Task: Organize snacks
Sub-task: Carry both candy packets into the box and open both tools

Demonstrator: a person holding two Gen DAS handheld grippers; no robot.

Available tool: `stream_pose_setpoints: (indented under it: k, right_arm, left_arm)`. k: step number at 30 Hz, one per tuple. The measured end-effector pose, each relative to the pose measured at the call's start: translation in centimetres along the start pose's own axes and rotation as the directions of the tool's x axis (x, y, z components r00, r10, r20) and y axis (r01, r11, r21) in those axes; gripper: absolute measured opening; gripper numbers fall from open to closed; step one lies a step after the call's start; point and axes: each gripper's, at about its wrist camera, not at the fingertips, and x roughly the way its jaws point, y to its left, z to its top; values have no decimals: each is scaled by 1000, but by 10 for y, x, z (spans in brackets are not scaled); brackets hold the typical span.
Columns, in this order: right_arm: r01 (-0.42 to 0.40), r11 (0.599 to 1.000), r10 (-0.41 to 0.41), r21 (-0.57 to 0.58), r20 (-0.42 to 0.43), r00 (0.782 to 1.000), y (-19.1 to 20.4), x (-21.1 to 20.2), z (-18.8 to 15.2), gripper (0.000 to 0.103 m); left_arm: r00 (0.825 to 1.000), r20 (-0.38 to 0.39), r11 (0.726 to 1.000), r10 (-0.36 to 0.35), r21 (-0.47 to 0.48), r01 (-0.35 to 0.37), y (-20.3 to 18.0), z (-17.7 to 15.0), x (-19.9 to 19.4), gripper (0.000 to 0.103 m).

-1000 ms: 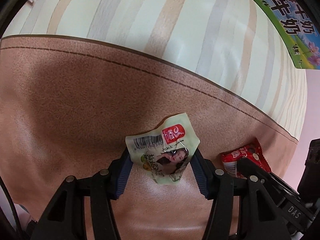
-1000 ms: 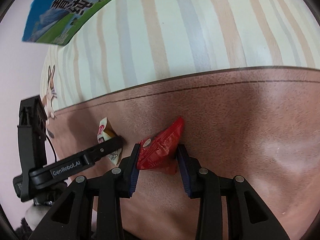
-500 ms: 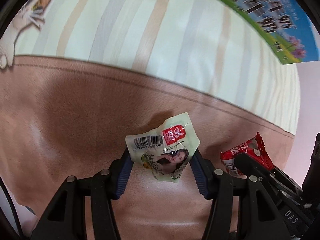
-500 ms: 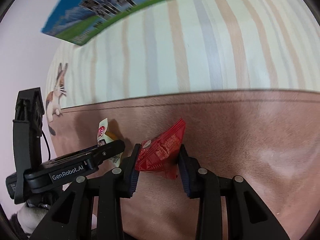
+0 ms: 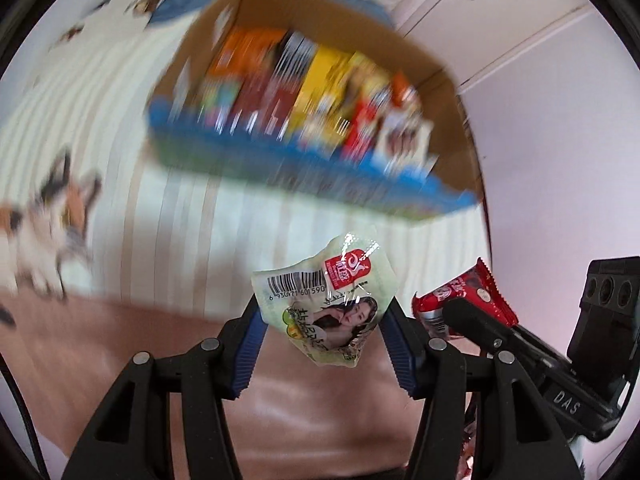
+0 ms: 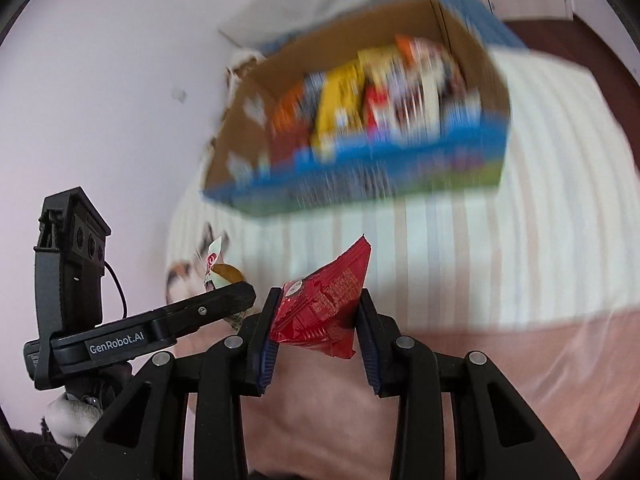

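My left gripper (image 5: 320,320) is shut on a pale green snack packet (image 5: 326,304) with a barcode and a red label, held in the air. My right gripper (image 6: 316,316) is shut on a red snack packet (image 6: 324,308). The two grippers are side by side: the red packet shows at the right in the left wrist view (image 5: 464,300), and the green packet's edge shows at the left in the right wrist view (image 6: 216,276). Ahead of both stands an open cardboard box (image 5: 448,92) with a blue front (image 6: 400,172), packed with several upright snack packs, blurred.
The box stands on a cream striped cloth (image 5: 168,216) with a cat print (image 5: 44,216). A brown leather-like surface (image 5: 120,340) lies below the grippers. A pink wall (image 6: 100,100) is at the left, cabinet doors (image 5: 500,28) behind the box.
Both grippers have tilted up and lifted with their packets. The view swung from the brown surface to the open snack box, which now fills the upper frame.
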Motion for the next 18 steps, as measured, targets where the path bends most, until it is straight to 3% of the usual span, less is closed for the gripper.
stream_pose_setpoints:
  k: [8,14,18]
  right_arm:
    - [116,992,-109,-57,120,987,8,-21,113,38]
    - [233,972,-229,-36,97,969,-14,3,180,38]
    - [289,957,-288,-20,37,957,-30,24,204,41]
  left_arm:
    - [992,62,986,113,116,-120,-22,114,-10,53]
    - [981,15,973,195,123,-196,-12,181,23,54]
    - [963,-58,956,264,149,-253,-5,210,59,55]
